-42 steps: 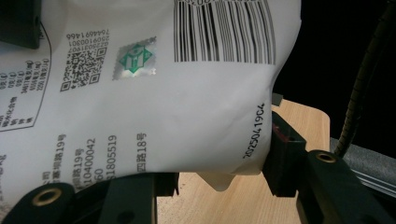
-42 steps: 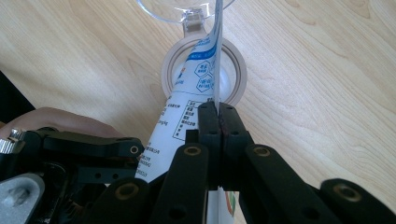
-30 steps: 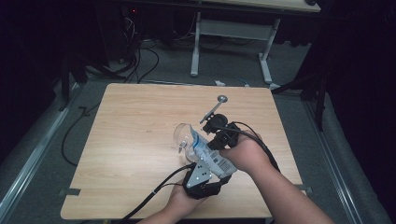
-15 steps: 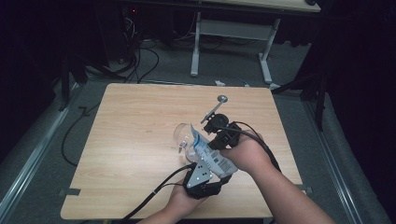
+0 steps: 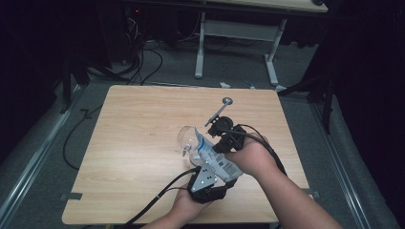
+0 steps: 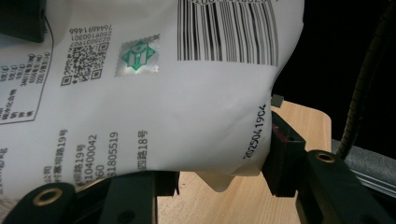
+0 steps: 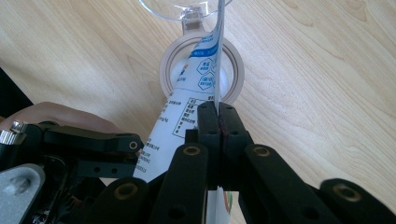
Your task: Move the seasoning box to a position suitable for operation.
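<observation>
A white printed pouch (image 5: 214,158) is held tilted over a round jar (image 5: 187,139) on the wooden table (image 5: 133,157). My left gripper (image 5: 208,168) is shut on the pouch's wide lower body; in the left gripper view the pouch (image 6: 140,93) bulges between the jaws of that gripper (image 6: 219,163). My right gripper (image 5: 220,138) is shut on the pouch's thin side edge. In the right gripper view that gripper (image 7: 217,114) pinches the pouch (image 7: 191,93), whose top end points into the jar's beige rim (image 7: 235,63). The jar's clear lid (image 7: 182,9) is flipped open behind it.
A metal scoop with a round end (image 5: 222,108) lies on the table just beyond my right gripper. The left gripper (image 7: 84,144) sits close under the right one. Desk legs and cables stand on the floor past the table's far edge (image 5: 191,87).
</observation>
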`<state>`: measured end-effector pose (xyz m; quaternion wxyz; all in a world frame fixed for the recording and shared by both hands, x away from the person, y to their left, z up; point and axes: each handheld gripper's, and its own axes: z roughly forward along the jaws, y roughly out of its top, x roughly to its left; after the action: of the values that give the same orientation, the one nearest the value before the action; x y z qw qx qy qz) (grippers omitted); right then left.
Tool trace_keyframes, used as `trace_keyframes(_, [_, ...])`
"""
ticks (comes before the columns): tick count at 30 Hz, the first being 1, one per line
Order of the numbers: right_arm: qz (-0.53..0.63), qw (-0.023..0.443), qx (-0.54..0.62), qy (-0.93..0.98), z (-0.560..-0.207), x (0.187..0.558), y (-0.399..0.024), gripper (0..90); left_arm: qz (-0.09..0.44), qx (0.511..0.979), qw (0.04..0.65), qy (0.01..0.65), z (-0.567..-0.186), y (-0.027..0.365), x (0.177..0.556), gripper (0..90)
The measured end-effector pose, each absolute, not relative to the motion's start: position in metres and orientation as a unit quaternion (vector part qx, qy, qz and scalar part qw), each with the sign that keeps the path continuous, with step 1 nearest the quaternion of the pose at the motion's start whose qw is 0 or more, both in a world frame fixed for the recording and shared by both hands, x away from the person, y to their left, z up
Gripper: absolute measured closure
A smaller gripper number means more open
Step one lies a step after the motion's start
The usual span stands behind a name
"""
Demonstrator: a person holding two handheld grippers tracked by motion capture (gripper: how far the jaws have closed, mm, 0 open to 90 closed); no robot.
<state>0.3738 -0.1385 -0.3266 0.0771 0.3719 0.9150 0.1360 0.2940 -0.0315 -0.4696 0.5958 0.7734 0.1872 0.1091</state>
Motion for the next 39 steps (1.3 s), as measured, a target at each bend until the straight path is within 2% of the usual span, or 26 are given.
trace_keyframes(39, [0.136,0.073,0.373,0.915,-0.3268,0.3787,-0.1353,90.0,0.103,0.769,0.6,0.195,-0.4674,-0.0297,0.2962,54.7])
